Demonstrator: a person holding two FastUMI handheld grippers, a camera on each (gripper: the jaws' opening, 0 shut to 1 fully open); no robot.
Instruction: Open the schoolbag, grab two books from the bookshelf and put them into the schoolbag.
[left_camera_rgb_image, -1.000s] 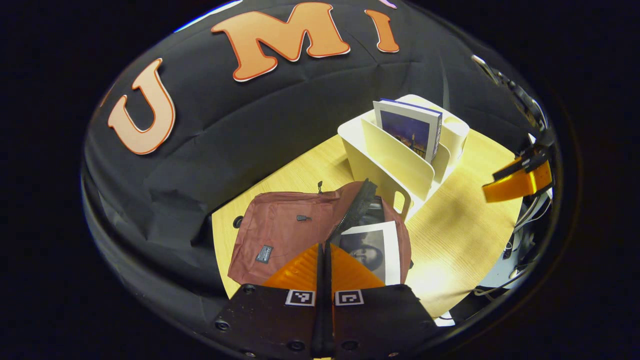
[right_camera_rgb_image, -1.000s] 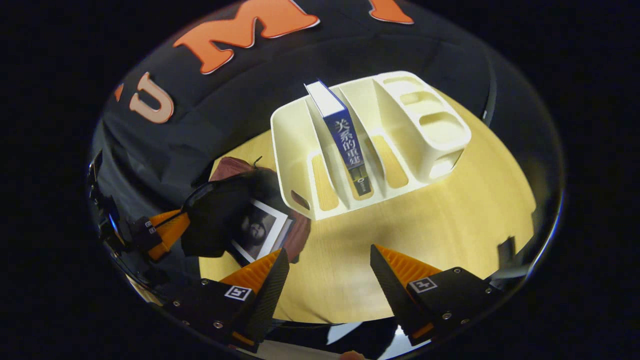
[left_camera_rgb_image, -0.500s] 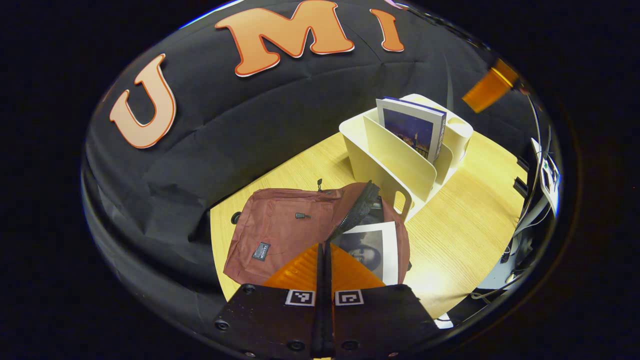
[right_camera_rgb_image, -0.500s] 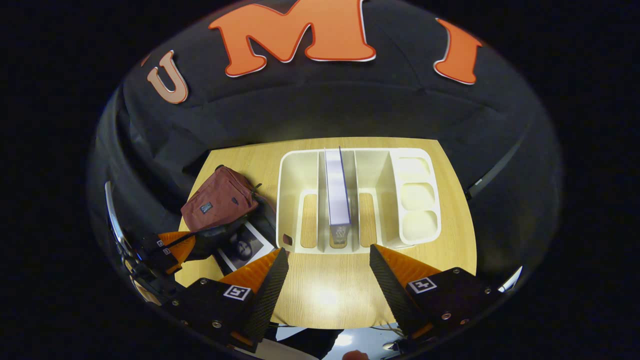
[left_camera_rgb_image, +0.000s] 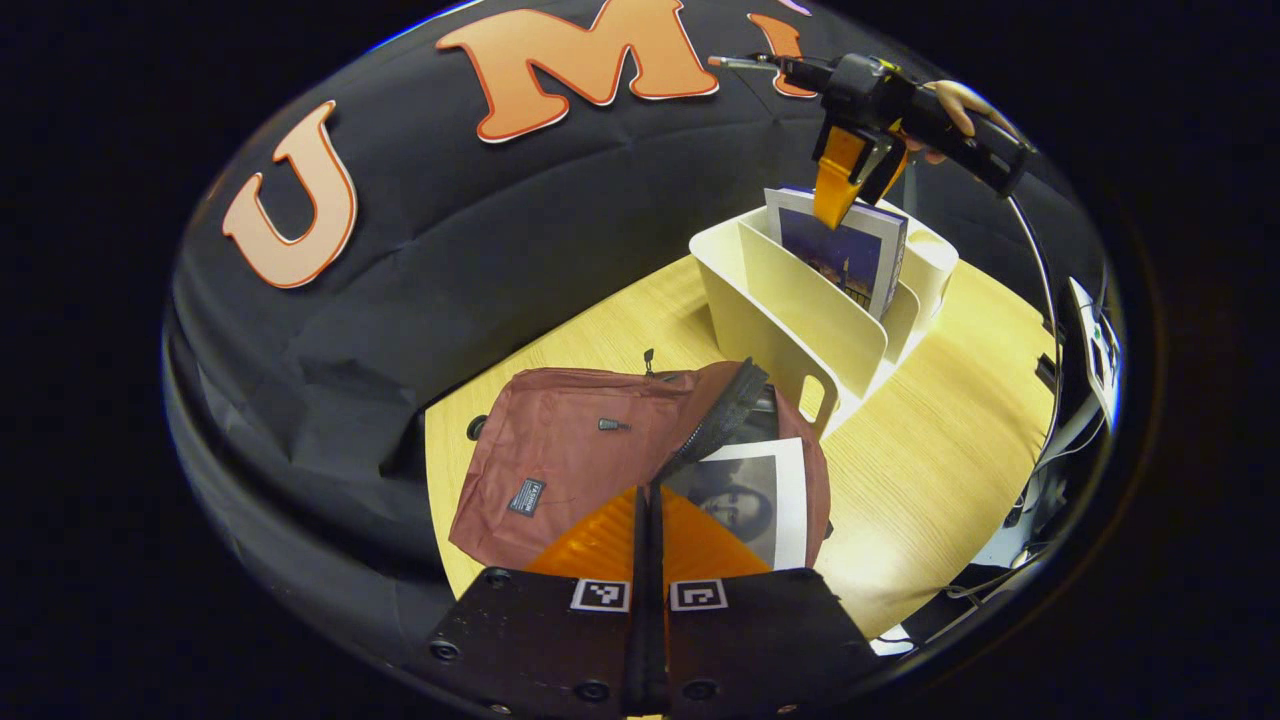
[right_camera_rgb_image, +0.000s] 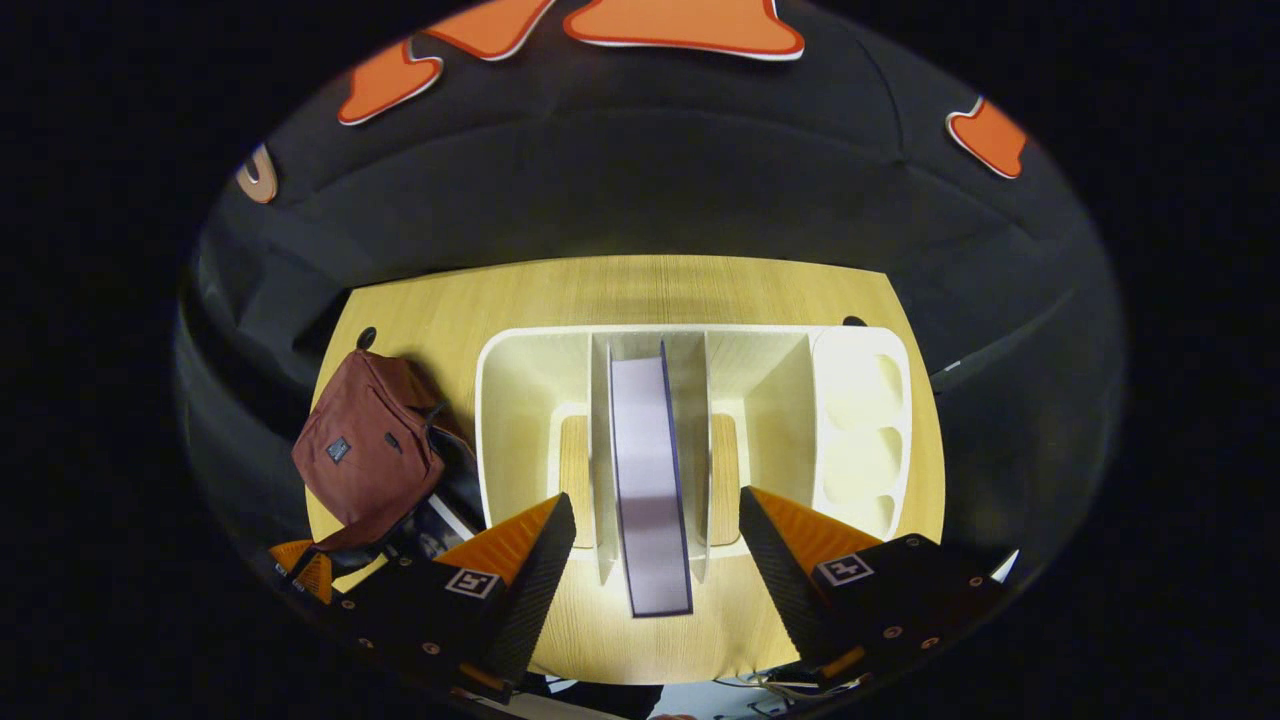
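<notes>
Midway through packing: schoolbag (left_camera_rgb_image: 600, 470) unzipped on the table (left_camera_rgb_image: 940, 440), one book (left_camera_rgb_image: 745, 495) already lying in its mouth. Poised directly above the second book (right_camera_rgb_image: 650, 480), upright in the middle slot of the bookshelf (right_camera_rgb_image: 520, 400), the right gripper (right_camera_rgb_image: 650, 560) with jaws spread wide, holding nothing. Left gripper (left_camera_rgb_image: 645, 540) pressed closed by the bag (whether pinching its fabric cannot be told). Still ahead, apparently: gripping, lifting, bagging.
</notes>
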